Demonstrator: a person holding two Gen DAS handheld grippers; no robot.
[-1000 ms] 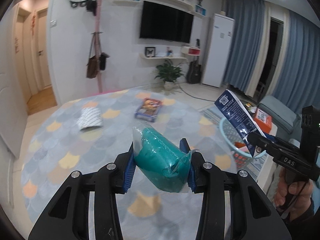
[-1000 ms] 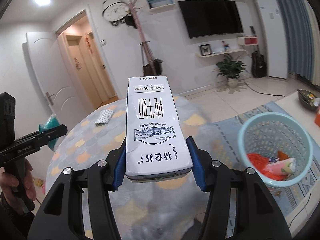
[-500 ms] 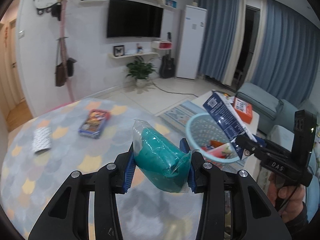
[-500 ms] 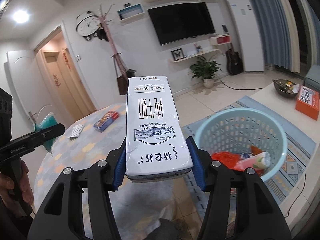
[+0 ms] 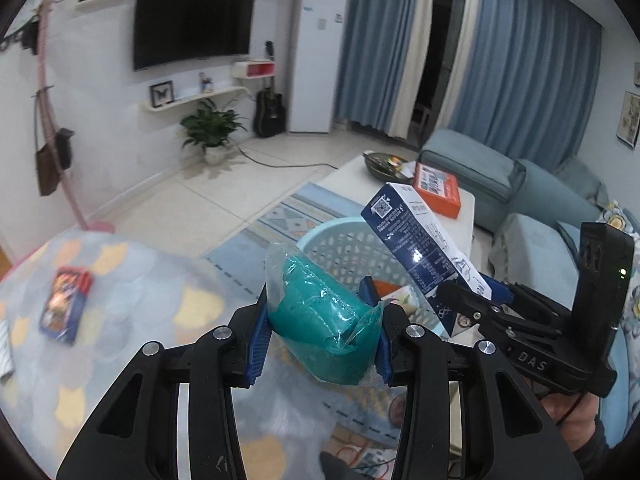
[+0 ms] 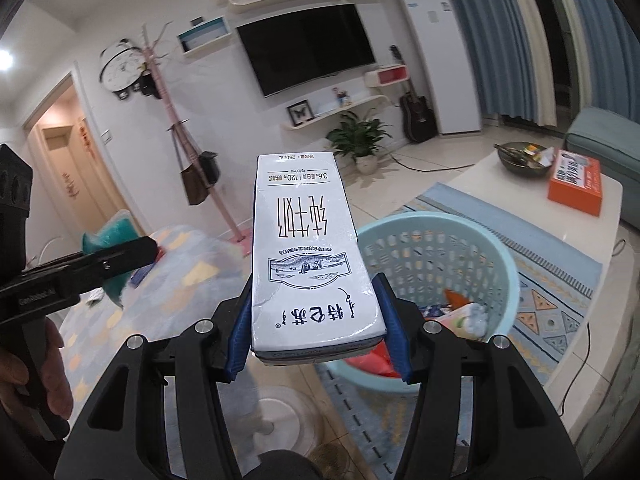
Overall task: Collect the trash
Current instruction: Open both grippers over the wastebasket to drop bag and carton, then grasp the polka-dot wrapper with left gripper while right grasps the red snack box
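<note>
The left tongs (image 5: 320,334) were clamped on a teal bundle in clear plastic (image 5: 320,320), held level above the edge of the patterned bench (image 5: 132,300) and pointing toward the pale blue basket (image 5: 340,240) on the floor rug. The right tongs (image 6: 316,334) gripped a white milk carton (image 6: 308,256) across its lower end, the carton standing up out of the blue pads and leaning away, just left of the basket (image 6: 492,264). A bare hand (image 6: 44,368) held the left handle. Inside the basket lay a red wrapper (image 6: 372,364) and a pale, printed packet (image 6: 468,316), touching. On the bench a blue snack box (image 5: 64,304) lay flat near the left edge.
</note>
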